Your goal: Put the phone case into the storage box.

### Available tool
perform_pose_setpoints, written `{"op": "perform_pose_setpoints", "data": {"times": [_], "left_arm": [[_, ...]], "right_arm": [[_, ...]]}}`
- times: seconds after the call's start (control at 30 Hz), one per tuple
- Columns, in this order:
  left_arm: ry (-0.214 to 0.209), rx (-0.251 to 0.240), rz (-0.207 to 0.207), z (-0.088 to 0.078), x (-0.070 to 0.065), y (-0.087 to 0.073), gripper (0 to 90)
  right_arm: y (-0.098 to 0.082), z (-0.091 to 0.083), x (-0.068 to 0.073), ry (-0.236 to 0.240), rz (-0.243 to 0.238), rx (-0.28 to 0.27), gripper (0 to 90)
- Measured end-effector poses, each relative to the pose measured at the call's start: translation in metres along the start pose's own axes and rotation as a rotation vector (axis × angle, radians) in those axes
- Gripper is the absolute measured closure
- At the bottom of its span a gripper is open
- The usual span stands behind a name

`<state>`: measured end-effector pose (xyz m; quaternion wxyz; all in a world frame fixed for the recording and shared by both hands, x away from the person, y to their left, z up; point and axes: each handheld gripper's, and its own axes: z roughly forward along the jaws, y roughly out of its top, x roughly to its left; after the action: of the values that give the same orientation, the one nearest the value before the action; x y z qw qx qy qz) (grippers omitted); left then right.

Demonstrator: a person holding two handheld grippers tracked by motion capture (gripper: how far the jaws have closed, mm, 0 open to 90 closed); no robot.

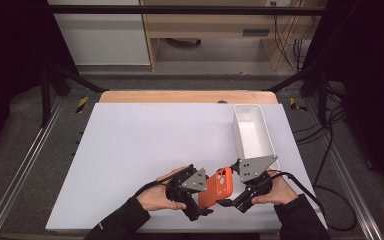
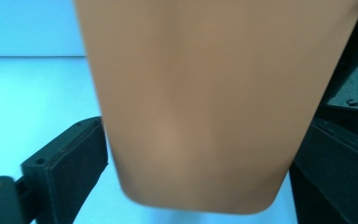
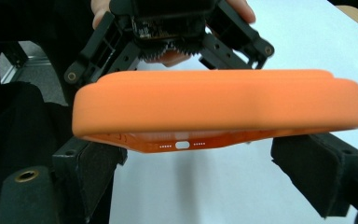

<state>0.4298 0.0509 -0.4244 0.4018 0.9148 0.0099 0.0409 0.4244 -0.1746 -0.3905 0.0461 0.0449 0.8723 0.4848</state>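
Note:
An orange phone case [image 1: 216, 189] hangs tilted just above the white mat near the table's front edge, between my two grippers. My right gripper [image 1: 228, 199] is shut across its width. In the right gripper view the pads [image 3: 98, 163] press the case [image 3: 214, 102] at the end with the charging port, and my left gripper [image 3: 168, 28] faces me from beyond it. My left gripper [image 1: 204, 200] reaches in from the left. In the left gripper view the case's smooth back [image 2: 205, 116] lies between wide-spread jaws of the left gripper [image 2: 205, 154], whose pads [image 2: 81, 158] stand at its edges without visibly pressing.
A long white bin [image 1: 269, 135] stands empty at the right of the white mat [image 1: 145, 150], just beyond my right hand. The wooden table edge [image 1: 180, 96] shows at the back, and black frame posts flank both sides.

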Motion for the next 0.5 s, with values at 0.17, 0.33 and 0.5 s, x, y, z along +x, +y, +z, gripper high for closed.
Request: {"op": "perform_pose_setpoints", "data": {"times": [0.17, 0.33, 0.5], "left_arm": [[0.038, -0.032, -0.051, -0.011, 0.006, -0.003, 0.6], [0.063, -0.056, -0.095, -0.019, 0.010, -0.007, 0.5], [0.100, -0.076, -0.133, -0.028, 0.015, -0.013, 0.5]], "right_arm": [[0.000, -0.007, -0.002, -0.031, 0.008, 0.006, 15.9], [0.001, -0.013, -0.003, -0.064, 0.021, 0.004, 15.9], [0.000, -0.021, -0.005, -0.095, 0.032, 0.006, 15.9]]}}
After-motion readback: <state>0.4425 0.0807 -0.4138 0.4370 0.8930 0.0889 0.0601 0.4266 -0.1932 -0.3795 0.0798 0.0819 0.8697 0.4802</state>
